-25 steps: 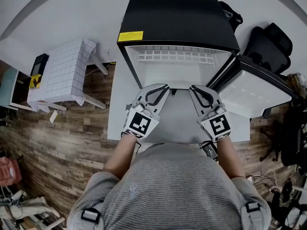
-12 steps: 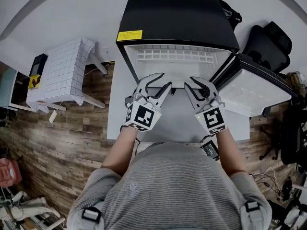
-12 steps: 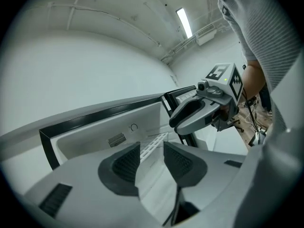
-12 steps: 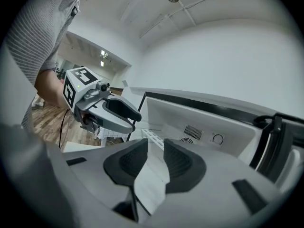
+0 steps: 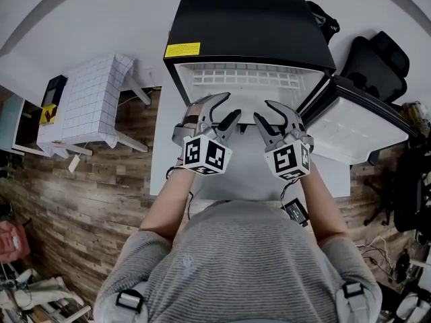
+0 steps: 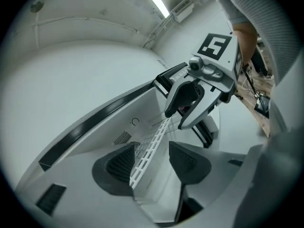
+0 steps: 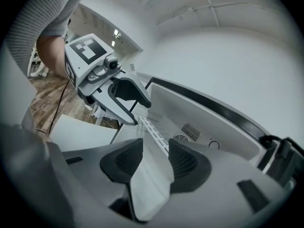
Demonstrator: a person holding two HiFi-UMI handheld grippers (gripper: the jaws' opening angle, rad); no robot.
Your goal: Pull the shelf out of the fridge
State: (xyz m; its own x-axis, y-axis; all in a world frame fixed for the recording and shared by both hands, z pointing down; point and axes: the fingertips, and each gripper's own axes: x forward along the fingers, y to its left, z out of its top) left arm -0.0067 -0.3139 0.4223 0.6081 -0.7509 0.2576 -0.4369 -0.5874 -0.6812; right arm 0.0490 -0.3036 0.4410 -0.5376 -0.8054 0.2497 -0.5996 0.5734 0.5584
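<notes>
A black fridge (image 5: 249, 25) stands open, with a white wire shelf (image 5: 246, 79) across its white inside. Both grippers are at the mouth of the opening, side by side. The jaws of my left gripper (image 5: 231, 105) have just been opening and stand apart. In the left gripper view the shelf (image 6: 152, 146) shows edge-on, lined up between my left gripper's (image 6: 154, 160) pads, which do not press on it. My right gripper (image 5: 262, 110) has also just opened. In the right gripper view the shelf (image 7: 154, 132) runs in line with the gap of my right gripper (image 7: 149, 163), untouched.
The fridge door (image 5: 357, 126) hangs open at the right. The fridge stands on a white platform (image 5: 165, 153). A small table with a checked white cloth (image 5: 91, 99) is at the left on the wood floor. Black bags (image 5: 377, 62) lie behind the door.
Both grippers have moved forward to the fridge opening and rolled. Their jaws, shut a second ago, now stand apart.
</notes>
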